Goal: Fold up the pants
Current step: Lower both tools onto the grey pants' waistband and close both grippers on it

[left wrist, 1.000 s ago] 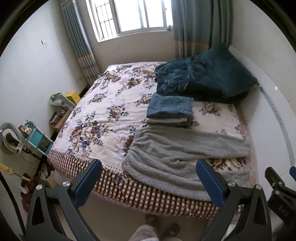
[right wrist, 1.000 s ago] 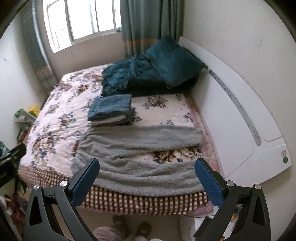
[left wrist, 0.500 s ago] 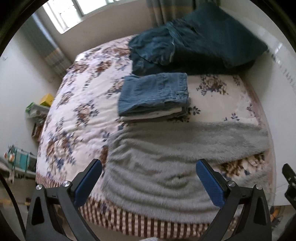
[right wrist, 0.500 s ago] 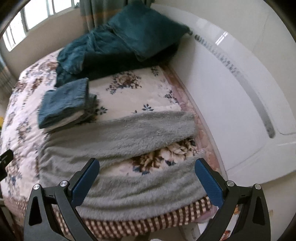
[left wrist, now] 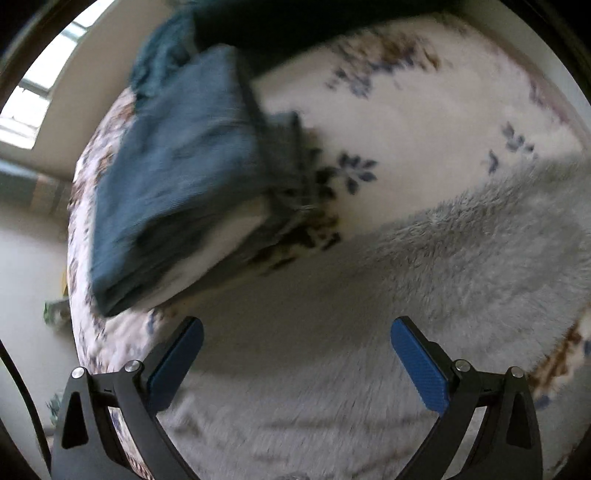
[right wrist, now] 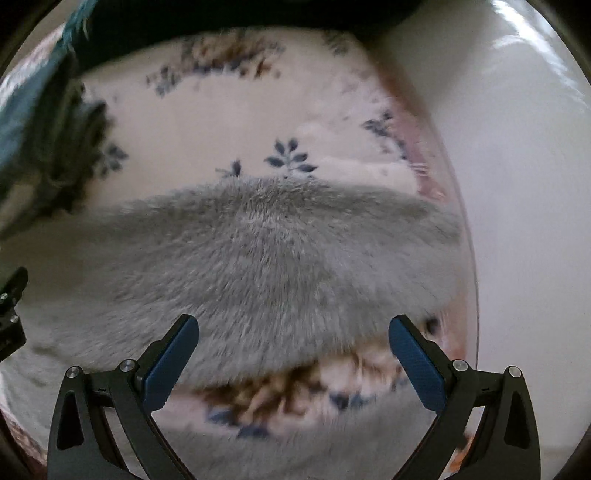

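Note:
Grey fleece pants (left wrist: 424,295) lie flat on the floral bedspread (left wrist: 406,110); the left wrist view is blurred by motion. My left gripper (left wrist: 297,354) hovers open close above the waist part of the pants, nothing between its blue pads. In the right wrist view the far pant leg (right wrist: 280,258) spreads across the middle, with the near leg (right wrist: 295,454) at the bottom and bedspread showing between them. My right gripper (right wrist: 293,354) is open just above the far leg near its cuff end.
A stack of folded clothes with blue jeans on top (left wrist: 166,177) sits just beyond the pants on the left. Dark teal bedding (left wrist: 295,22) lies at the far end. The white headboard (right wrist: 524,184) borders the bed on the right.
Both grippers have dropped and moved forward from the bed's edge to close above the grey pants; the room and floor have left view. Both stay open.

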Available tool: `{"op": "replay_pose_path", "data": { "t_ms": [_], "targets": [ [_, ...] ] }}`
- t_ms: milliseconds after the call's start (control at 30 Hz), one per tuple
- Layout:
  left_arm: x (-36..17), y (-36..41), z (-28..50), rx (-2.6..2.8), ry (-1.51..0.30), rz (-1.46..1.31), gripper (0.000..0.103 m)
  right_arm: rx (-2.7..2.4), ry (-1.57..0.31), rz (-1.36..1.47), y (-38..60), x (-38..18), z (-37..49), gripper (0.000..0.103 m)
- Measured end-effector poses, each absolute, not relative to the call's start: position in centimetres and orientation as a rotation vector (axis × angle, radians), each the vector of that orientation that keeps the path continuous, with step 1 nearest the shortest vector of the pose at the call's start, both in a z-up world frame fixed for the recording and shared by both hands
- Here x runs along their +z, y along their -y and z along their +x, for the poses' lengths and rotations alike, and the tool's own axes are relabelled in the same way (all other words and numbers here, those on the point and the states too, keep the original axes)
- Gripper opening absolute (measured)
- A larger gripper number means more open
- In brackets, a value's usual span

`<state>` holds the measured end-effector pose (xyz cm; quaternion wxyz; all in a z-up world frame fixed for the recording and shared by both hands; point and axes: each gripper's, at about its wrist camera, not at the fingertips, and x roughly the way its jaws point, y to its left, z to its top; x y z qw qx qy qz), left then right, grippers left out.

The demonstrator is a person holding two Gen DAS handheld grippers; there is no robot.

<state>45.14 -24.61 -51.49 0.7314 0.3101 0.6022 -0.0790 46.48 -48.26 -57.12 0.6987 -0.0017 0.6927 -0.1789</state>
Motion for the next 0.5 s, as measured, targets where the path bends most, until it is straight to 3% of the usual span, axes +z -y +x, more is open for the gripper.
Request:
{"op": "replay_pose_path", "data": {
  "t_ms": [233,500],
  "targets": [
    [-58.0,29.4,47.1,-0.296,-1.341,0.896,0.103,-0.25,-1.653,-0.277,48.7,-65.4,51.6,0.103],
    [-59.6,31.4,49.3,-0.437,-1.39,0.986,0.103,-0.062,-1.73,-0.48,47.6,-70.5,55.4,0.103]
  ]
}}
